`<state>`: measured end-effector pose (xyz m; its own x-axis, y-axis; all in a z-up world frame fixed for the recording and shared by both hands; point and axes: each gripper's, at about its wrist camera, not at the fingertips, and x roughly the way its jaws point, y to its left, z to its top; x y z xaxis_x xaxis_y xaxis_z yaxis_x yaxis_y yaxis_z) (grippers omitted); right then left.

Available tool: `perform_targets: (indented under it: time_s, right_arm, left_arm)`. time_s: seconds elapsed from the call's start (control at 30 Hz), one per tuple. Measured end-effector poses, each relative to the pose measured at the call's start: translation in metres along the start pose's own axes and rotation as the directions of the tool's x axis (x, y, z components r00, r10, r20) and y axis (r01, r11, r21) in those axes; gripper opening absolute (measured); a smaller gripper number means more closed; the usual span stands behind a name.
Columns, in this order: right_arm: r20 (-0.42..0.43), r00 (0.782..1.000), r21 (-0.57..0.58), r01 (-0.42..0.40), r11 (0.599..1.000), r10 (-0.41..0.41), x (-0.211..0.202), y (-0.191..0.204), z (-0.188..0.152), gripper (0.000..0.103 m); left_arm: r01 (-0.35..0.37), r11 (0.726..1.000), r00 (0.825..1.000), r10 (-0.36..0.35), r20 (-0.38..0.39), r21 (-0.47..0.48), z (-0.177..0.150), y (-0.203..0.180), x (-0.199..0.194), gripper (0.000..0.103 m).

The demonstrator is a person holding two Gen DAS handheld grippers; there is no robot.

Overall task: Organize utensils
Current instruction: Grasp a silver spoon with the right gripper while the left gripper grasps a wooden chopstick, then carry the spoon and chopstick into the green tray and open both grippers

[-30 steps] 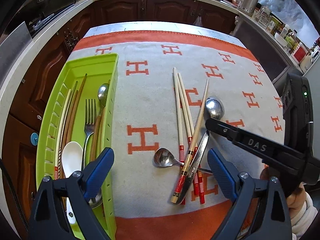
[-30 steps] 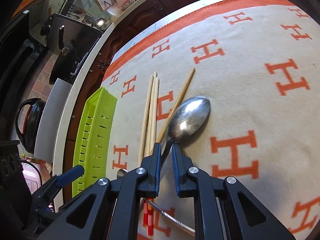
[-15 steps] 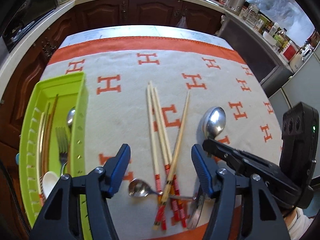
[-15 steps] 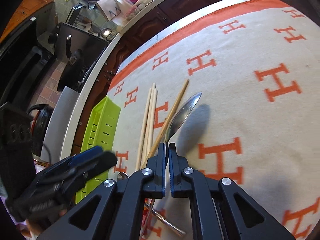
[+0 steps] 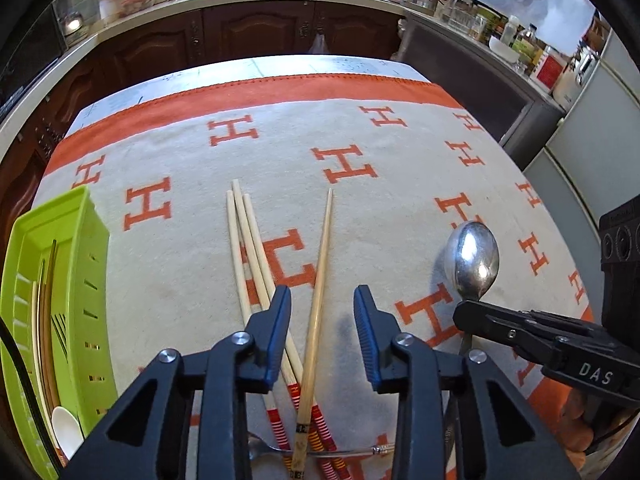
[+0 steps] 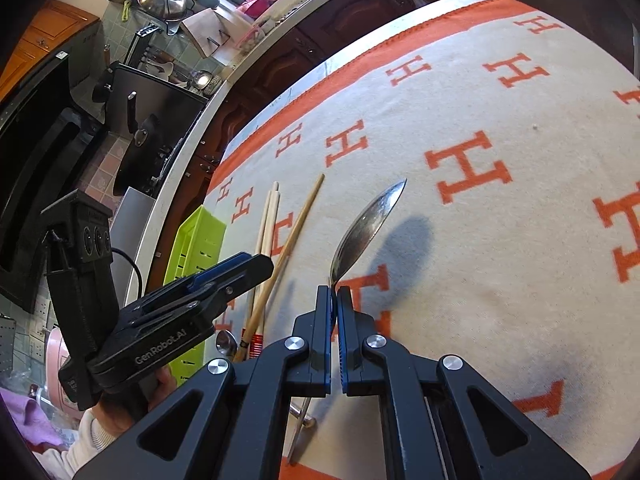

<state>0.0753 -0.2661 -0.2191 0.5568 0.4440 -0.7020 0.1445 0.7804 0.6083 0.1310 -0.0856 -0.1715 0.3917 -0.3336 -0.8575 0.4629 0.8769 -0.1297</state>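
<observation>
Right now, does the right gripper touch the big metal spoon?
Touching. In the right wrist view, the right gripper is shut on the neck of the big spoon, whose bowl stands out beyond the pads, off the cloth.

We read "DAS" in pale letters on the black body of the right hand-held gripper. On the side of the left hand-held gripper we read "GenRobot.AI". Large orange "H" letters repeat across the cloth covering the surface.
</observation>
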Motion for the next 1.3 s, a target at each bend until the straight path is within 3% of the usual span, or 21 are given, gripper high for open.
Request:
perform_targets:
  time_s: [0.13,0.3,0.6,0.67,0.7,1.03,1.3]
  right_arm:
    - [-0.006,1.0,0.005,-0.004,1.0,0.004,-0.001,-0.006,-0.003,0.003]
    - [-0.013,1.0,0.008,-0.002,1.0,0.003,-0.001,-0.009,-0.007,0.003]
    - [-0.025,1.0,0.014,-0.002,1.0,0.002,0.003,-0.01,-0.01,0.003]
    - [-0.024,1.0,0.012,-0.002,1.0,0.002,0.003,-0.01,-0.01,0.003]
    - [-0.024,1.0,0.01,0.0,1.0,0.0,0.002,-0.009,-0.01,0.003]
    - [-0.009,1.0,-0.046,-0.016,0.999,0.016,-0.014,0.016,-0.014,0.003]
    - [0.008,0.997,-0.168,-0.074,0.983,0.076,-0.032,0.078,-0.014,0.003]
  left_arm:
    - [0.0,1.0,1.0,0.001,-0.031,0.024,-0.002,-0.004,0.008,0.019]
    - [-0.01,0.999,0.998,0.014,-0.067,0.054,-0.01,-0.007,0.014,0.019]
    - [-0.045,0.994,0.998,0.049,-0.042,0.103,-0.025,-0.012,0.006,0.018]
    - [-0.081,0.989,0.996,0.086,-0.032,0.12,-0.026,-0.016,0.006,0.004]
    - [-0.082,0.99,0.996,0.086,-0.032,0.119,-0.026,-0.017,0.006,0.004]
    - [0.026,0.999,0.999,-0.027,-0.037,-0.04,-0.026,-0.004,-0.029,0.004]
    - [0.018,0.99,0.999,-0.014,0.036,-0.137,-0.04,0.034,-0.107,0.004]
